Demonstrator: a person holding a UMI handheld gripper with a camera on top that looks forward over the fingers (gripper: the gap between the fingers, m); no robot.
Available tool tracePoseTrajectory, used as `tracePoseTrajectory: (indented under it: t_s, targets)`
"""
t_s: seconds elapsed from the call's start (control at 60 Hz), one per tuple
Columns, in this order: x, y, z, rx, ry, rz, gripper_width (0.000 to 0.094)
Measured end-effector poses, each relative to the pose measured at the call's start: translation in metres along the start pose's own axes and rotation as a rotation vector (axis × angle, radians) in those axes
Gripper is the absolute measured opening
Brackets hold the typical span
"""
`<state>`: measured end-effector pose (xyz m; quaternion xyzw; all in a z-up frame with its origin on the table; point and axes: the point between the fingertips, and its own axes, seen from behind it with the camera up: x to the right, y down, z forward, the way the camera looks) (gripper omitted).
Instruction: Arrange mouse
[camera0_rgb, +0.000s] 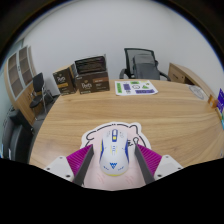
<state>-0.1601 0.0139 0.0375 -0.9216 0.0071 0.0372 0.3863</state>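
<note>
A white mouse (114, 152) with blue and yellow trim lies on a pale pink mouse mat (88, 135) at the near edge of a wooden table (120, 108). My gripper (114, 148) is open. The mouse stands between the fingers with a narrow gap at each side, and its front reaches just past the fingertips. The pink pads (82, 160) flank it to left and right. The mouse's rear end is hidden below the fingers.
Cardboard boxes (85, 78) stand at the table's far left. A green and white sheet (136, 88) lies at the far middle. A black office chair (143, 64) is behind the table, and another (38, 95) is at the left. A box (190, 75) stands at the far right.
</note>
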Motion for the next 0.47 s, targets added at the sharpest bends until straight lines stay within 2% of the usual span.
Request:
tracePoseTrajectory:
  t_s: [0.05, 0.283, 0.467]
  targets:
    - [-0.002, 0.000, -0.016, 0.011, 0.005, 0.008, 0.0826]
    - [-0.015, 0.014, -0.123, 0.108, -0.060, 0.042, 0.0827]
    - [0.018, 0.063, -0.209, 0.138, -0.081, 0.066, 0.0831]
